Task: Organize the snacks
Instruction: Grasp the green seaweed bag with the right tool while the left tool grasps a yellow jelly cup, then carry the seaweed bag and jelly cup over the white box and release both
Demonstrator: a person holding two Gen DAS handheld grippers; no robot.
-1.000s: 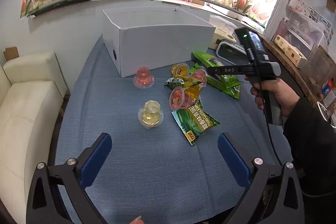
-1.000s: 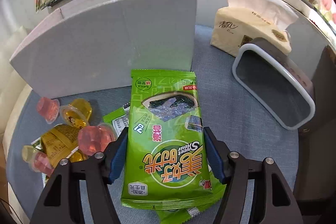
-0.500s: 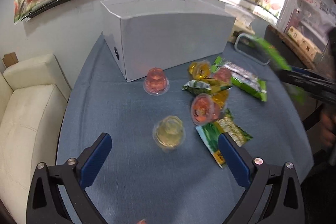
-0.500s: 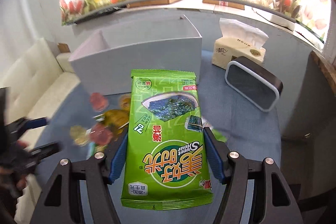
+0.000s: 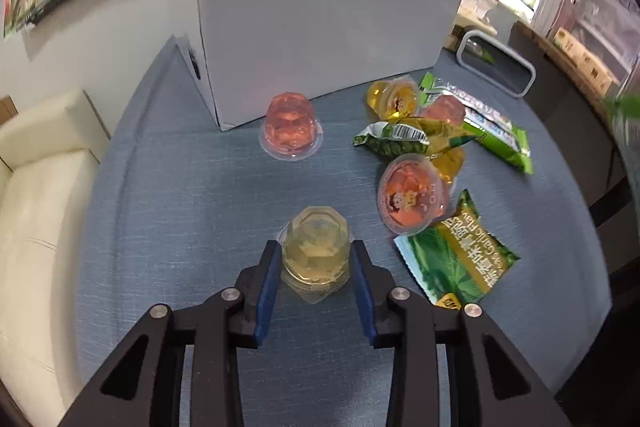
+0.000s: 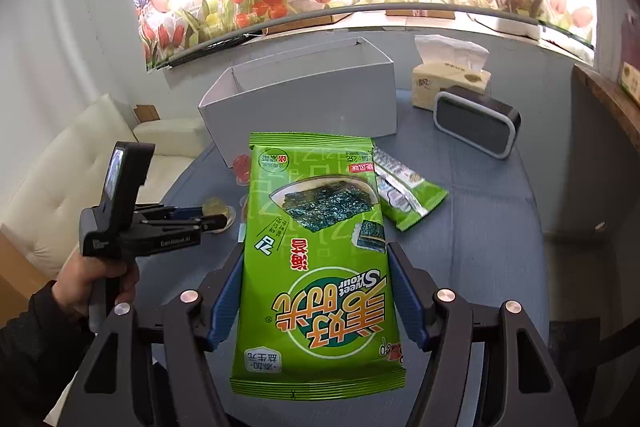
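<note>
The left gripper point(image 5: 316, 259) has just been closing its blue fingers point(image 5: 267, 283) onto a yellow jelly cup point(image 5: 315, 251) that stands upside down on the blue counter point(image 5: 180, 211); the pads now touch its sides. The right gripper point(image 6: 316, 291) holds a green seaweed packet point(image 6: 316, 259) flat between its fingers, lifted above the counter. Farther on lie a red jelly cup point(image 5: 412, 193) on its side, green snack bags point(image 5: 452, 263) and a pink jelly cup point(image 5: 291, 131). Behind them stands an open white box point(image 5: 320, 35).
</note>
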